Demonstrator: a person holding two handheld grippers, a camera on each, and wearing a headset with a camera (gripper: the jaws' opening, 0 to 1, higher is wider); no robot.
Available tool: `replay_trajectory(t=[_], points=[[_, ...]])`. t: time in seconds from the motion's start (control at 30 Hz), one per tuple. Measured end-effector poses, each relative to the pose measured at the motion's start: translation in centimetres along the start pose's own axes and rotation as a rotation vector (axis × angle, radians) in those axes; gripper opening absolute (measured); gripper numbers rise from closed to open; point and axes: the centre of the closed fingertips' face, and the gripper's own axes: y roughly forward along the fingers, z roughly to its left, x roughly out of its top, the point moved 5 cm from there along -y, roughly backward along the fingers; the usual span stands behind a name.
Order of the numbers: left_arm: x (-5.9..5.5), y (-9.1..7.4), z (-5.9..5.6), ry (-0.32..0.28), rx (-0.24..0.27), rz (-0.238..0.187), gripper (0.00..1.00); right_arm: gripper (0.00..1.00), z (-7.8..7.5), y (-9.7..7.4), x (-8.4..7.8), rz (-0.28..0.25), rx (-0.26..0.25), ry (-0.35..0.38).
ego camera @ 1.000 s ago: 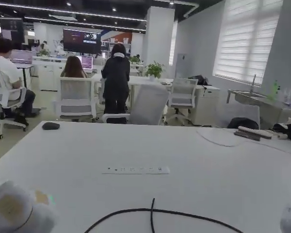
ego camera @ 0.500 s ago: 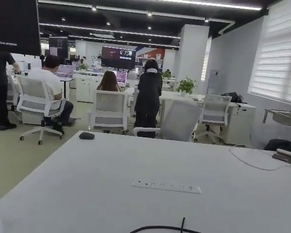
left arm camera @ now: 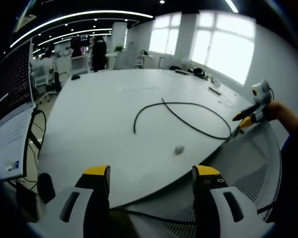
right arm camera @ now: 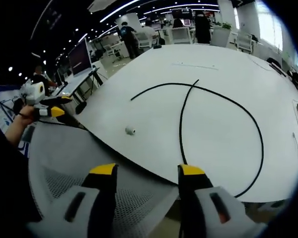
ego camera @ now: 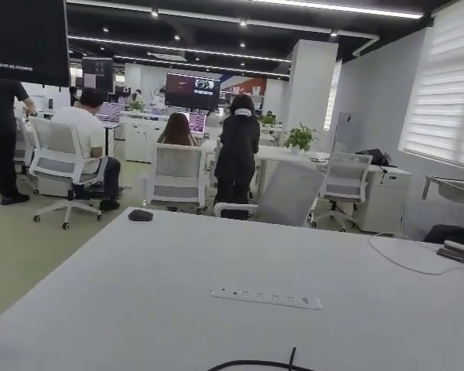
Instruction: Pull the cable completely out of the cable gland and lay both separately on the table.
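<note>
The black cable (left arm camera: 188, 119) is lying looped on the white table (left arm camera: 89, 109), and the small grey cable gland (left arm camera: 179, 149) is sitting apart from it, close to the near edge. The left gripper (left arm camera: 151, 173) and right gripper (right arm camera: 145, 171) are hanging released and empty over a mesh chair (right arm camera: 59, 153). A nudge risks rolling the gland off the edge.
</note>
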Motion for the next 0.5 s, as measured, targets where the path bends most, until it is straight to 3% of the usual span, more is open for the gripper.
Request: replay_trajectory(t=[0.17,0.5], points=[[-0.64,0.30,-0.52,-0.004,-0.005,0.022,0.73,0.59,0.31,0.45,-1.07,0.033,0.001,0.026],[-0.65,0.24,-0.52,-0.019,-0.014,0.017,0.73,0.62,0.56,0.50,-0.66,0.026,0.002,0.026]])
